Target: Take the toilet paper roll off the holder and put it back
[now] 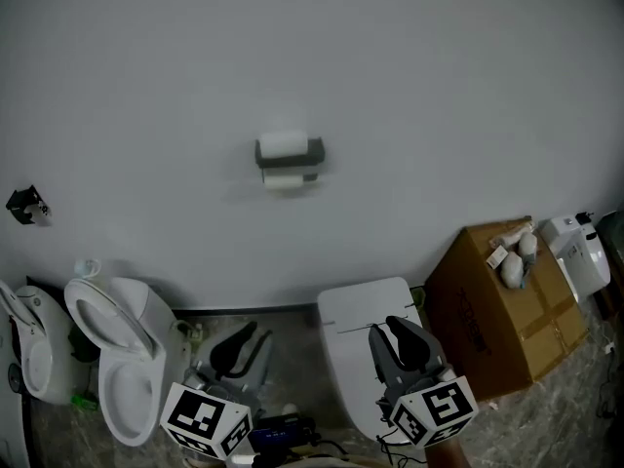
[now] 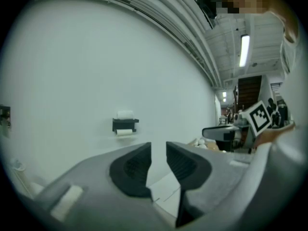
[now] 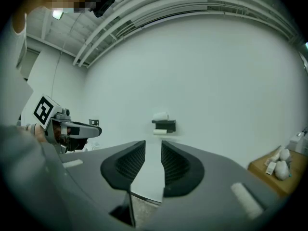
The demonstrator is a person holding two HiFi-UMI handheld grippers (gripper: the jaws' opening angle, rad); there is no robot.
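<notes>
A dark toilet paper holder is fixed to the white wall, with one white roll on top of it and another roll hanging under it. The left gripper view shows the same holder far ahead, and in the right gripper view the holder is also far off. My left gripper is low down, well short of the wall, jaws a little apart and empty. My right gripper hovers over a closed toilet lid, likewise open with nothing between its pads.
An open white toilet stands at the lower left, another white fixture beside it. A closed toilet is below the holder. A cardboard box and a white appliance stand at the right. A small black fitting hangs on the wall.
</notes>
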